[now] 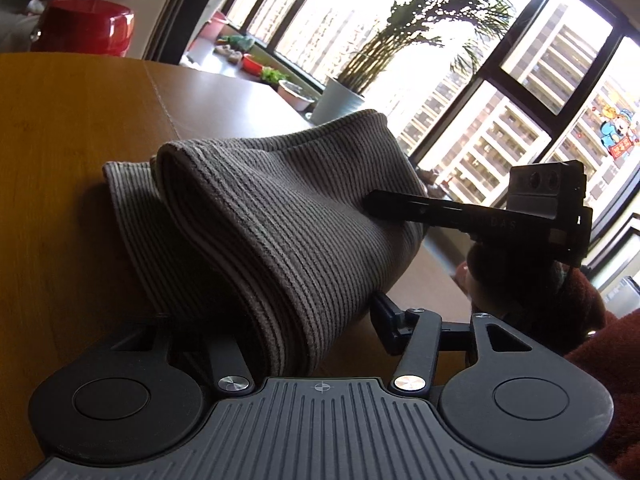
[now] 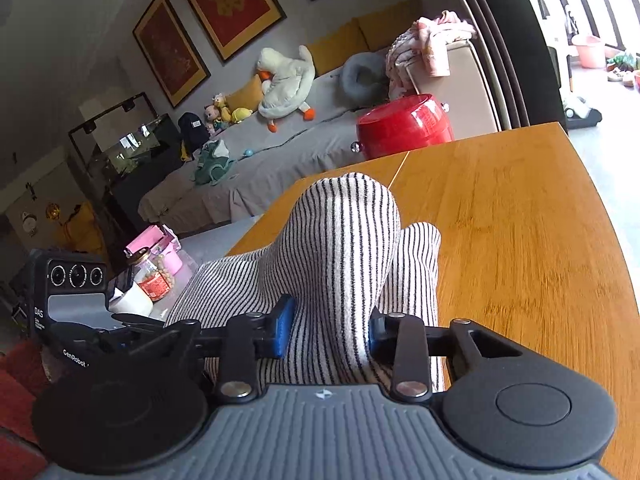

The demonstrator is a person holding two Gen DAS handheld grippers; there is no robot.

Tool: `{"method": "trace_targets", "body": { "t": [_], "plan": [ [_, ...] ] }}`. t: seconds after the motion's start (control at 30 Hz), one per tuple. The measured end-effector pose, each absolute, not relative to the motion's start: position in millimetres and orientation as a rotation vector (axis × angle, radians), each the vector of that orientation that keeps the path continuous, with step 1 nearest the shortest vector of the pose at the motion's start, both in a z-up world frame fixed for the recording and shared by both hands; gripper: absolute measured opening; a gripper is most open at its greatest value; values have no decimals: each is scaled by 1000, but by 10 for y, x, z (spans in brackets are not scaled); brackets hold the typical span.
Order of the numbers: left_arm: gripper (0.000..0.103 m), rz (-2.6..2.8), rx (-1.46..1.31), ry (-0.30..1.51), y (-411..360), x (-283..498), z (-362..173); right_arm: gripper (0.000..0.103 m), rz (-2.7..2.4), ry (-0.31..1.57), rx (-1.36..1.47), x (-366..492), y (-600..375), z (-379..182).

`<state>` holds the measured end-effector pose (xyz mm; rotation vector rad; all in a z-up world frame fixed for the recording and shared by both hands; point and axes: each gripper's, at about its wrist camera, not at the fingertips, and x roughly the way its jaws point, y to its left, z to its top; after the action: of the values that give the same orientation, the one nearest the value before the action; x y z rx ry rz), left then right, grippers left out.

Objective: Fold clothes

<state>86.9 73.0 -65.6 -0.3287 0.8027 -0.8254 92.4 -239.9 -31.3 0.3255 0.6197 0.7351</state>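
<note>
Here the soft, light striped cloth (image 2: 332, 248) lies bunched at the wooden table's (image 2: 520, 220) 9 o'clock edge. Both the right claw (image 2: 330, 330) and left claw (image 1: 304, 332) pinch its floppy folds; grab thick edges.

Home living room: sofa (image 2: 280, 136) with plush goose (image 2: 286, 84) (framed pictures (image 2: 228, 4) above)

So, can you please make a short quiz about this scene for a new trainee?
1. True or false: the right tongs grip the striped cloth.
2. What does the cloth rest on? A) wooden table B) sofa C) floor
3. Fill in: beyond the table stands a red ____.

Key: 1 true; 2 A; 3 stool.
</note>
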Motion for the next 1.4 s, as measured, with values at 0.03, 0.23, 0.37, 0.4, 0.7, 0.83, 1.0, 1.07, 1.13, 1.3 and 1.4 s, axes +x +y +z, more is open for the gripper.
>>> {"method": "trace_targets", "body": {
  "t": [0.03,0.23,0.37,0.4,0.7,0.83,1.0,1.07,1.13,1.3,1.4],
  "plan": [
    [53,-844,-359,798,767,877,-609,32,747,616,340,924,-2420,-254],
    [52,-814,-497,783,988,1195,-548,31,698,674,360,1413,-2258,-465],
    [50,-677,-475,845,1059,1399,-719,34,659,716,370,1764,-2134,-635],
    [52,-664,-471,848,1078,1406,-740,35,649,727,373,1852,-2103,-678],
    [65,-666,-295,600,1157,1198,-86,35,644,731,397,1881,-2134,-727],
    [67,-712,-264,605,940,1183,-87,36,644,735,423,1893,-2155,-745],
    [68,-736,-190,594,695,1337,-147,37,641,749,423,1916,-2149,-725],
    [67,-703,-188,624,657,1504,-245,38,636,744,402,1892,-2141,-678],
    [59,-656,-197,682,688,1727,-424,45,625,717,351,1840,-2117,-591],
    [55,-661,-297,711,846,1890,-575,50,569,556,86,1624,-1960,-203],
    [55,-672,-311,705,891,1885,-608,49,563,595,96,1791,-1867,-243]
  ]
}}
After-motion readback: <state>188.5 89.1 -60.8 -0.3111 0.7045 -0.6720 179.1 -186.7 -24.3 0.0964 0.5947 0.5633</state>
